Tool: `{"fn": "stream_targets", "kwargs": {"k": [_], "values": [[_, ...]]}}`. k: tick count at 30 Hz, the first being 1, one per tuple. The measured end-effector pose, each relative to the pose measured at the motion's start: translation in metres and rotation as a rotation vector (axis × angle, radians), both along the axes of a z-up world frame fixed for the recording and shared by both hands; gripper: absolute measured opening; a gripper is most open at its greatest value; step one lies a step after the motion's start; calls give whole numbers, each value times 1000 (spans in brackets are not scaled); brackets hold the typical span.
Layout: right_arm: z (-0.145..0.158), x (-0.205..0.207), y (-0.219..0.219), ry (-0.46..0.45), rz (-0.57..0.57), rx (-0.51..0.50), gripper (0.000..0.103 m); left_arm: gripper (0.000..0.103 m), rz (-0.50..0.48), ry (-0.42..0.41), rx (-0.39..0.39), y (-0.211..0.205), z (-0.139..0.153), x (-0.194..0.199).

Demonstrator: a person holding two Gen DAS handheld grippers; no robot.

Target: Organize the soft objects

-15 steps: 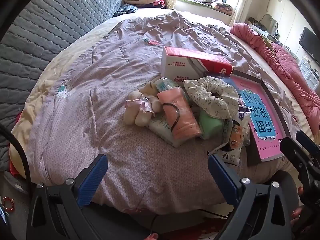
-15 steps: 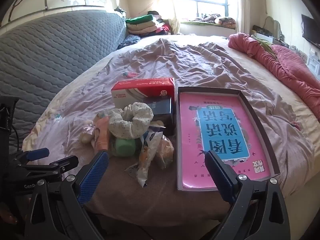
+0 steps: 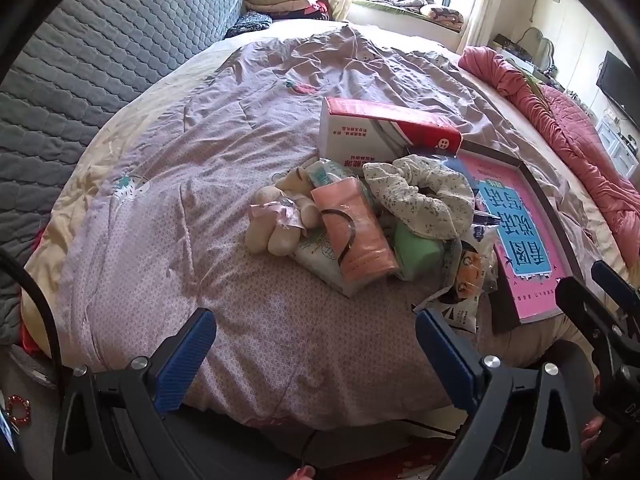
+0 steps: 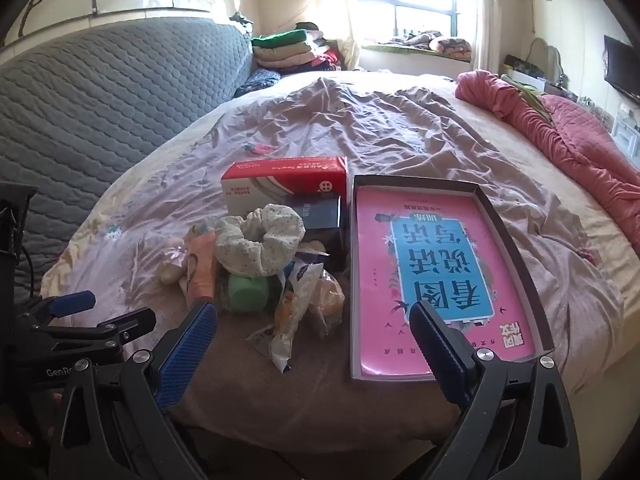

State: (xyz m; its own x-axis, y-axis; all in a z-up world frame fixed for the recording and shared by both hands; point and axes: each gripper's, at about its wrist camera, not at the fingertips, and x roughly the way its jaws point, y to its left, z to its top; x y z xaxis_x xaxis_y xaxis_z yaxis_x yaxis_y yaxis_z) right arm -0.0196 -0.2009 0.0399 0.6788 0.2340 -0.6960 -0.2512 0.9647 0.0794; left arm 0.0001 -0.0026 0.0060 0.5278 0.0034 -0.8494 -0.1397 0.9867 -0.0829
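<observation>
A heap of soft things lies near the front edge of the bed (image 3: 224, 184), on its mauve patterned quilt. On top sits a cream floral fabric scrunchie (image 3: 424, 200), resting on a green rounded soft block (image 3: 414, 252). Just left of these lies a peach-pink striped folded cloth (image 3: 352, 232) with a thin black hair band (image 3: 347, 236) looped across it, and under the cloth is a white plastic tissue pack (image 3: 320, 256). Touching the cloth's left side is a small cream plush toy with a pink bow (image 3: 280, 220). In front of the green block lie crinkled printed snack packets (image 4: 292, 316); how many there are is hard to tell, perhaps 2.

Behind the heap stands a red-and-white cardboard box (image 3: 380, 136), with a dark blue box (image 4: 320, 212) just beside it. To the right lies a shallow dark-rimmed box tray (image 4: 512, 248) holding a pink and blue book (image 4: 436, 280).

The left gripper (image 3: 316, 356) hovers over the quilt's front edge, its blue-padded fingers spread wide with nothing between them. The right gripper (image 4: 314, 348) hangs in front of the packets and the tray, fingers likewise wide apart and empty.

A grey quilted headboard (image 4: 100, 104), a stack of folded clothes (image 4: 292, 52) and a rumpled pink blanket (image 4: 560, 136) border the bed.
</observation>
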Motion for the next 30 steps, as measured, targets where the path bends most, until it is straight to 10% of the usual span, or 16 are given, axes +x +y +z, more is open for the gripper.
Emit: {"fn": "stream_targets", "kwargs": {"k": [30], "values": [[-13,5,0,7,-5,-6,97,101,3,-17,20,1,6,-1]]}}
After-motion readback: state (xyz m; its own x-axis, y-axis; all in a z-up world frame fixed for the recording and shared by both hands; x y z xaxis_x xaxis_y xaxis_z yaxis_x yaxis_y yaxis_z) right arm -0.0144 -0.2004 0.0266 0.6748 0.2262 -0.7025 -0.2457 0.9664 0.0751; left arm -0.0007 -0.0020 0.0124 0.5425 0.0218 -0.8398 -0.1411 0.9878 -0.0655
